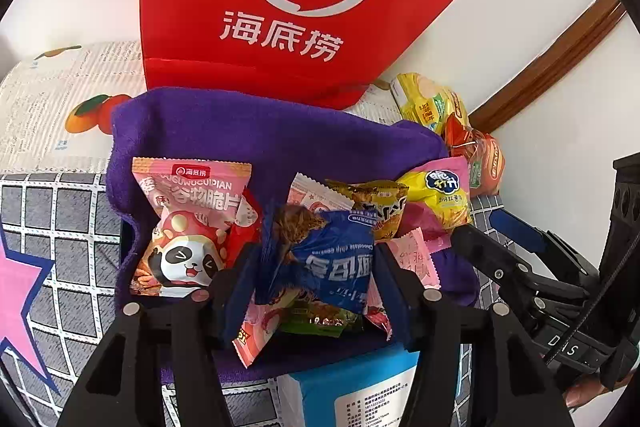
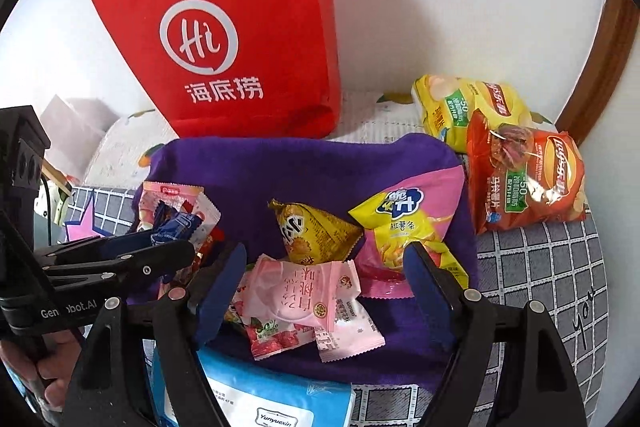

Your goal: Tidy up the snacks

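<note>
My left gripper (image 1: 316,267) pinches the blue chocolate chip cookie packet (image 1: 332,259) above the purple cloth bin (image 1: 280,131). My right gripper (image 2: 324,283) hangs open over the bin's pink snack packets (image 2: 304,291). Behind the bin stands a red Haidilao bag (image 2: 240,27).

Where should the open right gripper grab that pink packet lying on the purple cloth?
Take the pink packet across its puffy middle, coming from above. It lies flat on the purple cloth between the right gripper's fingers, its crimped ends thin and floppy.
</note>
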{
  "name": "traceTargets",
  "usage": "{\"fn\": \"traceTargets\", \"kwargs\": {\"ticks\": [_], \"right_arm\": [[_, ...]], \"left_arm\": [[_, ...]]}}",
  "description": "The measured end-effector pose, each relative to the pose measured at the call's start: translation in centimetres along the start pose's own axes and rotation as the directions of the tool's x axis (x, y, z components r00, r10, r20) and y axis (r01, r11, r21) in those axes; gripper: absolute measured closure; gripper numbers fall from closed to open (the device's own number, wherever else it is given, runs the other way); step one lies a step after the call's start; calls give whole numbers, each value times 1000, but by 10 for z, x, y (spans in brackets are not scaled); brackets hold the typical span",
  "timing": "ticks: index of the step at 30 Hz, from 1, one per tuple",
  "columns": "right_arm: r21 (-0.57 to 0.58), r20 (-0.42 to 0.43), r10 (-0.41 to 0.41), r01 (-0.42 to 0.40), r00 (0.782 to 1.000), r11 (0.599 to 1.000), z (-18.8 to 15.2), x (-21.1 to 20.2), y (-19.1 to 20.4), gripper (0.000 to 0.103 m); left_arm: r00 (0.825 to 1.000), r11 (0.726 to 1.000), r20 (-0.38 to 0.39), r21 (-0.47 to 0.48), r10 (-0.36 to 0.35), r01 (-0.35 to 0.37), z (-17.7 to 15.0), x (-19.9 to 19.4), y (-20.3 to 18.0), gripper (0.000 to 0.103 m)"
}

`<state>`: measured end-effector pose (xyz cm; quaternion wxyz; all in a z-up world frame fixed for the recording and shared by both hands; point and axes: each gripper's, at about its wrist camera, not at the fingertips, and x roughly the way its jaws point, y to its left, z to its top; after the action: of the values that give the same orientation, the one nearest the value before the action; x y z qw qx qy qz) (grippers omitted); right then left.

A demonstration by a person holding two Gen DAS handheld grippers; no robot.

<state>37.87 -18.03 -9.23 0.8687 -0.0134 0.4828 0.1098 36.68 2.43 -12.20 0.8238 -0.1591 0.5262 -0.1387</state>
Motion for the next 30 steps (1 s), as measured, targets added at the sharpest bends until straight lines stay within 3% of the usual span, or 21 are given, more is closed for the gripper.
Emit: {"fn": "traceTargets", "kwargs": {"ticks": [9, 16, 25, 30], "right_arm": [[-18, 37, 7, -6, 999, 1000, 1, -19, 11, 23], [-30, 116, 3, 0, 993, 1000, -6, -66, 21, 23], [11, 132, -3, 1, 991, 1000, -51, -113, 22, 23], [0, 160, -80, 81, 984, 997, -88, -142, 35, 23]], "left_arm": [[998, 1000, 56, 6, 17, -17, 0, -27, -5, 42], [992, 996, 110, 50, 67, -73, -8, -62, -19, 42], [980, 984, 156, 105, 125, -142, -57, -105, -34, 41], [965, 972, 209, 135, 160, -190, -93, -128, -47, 35]]}}
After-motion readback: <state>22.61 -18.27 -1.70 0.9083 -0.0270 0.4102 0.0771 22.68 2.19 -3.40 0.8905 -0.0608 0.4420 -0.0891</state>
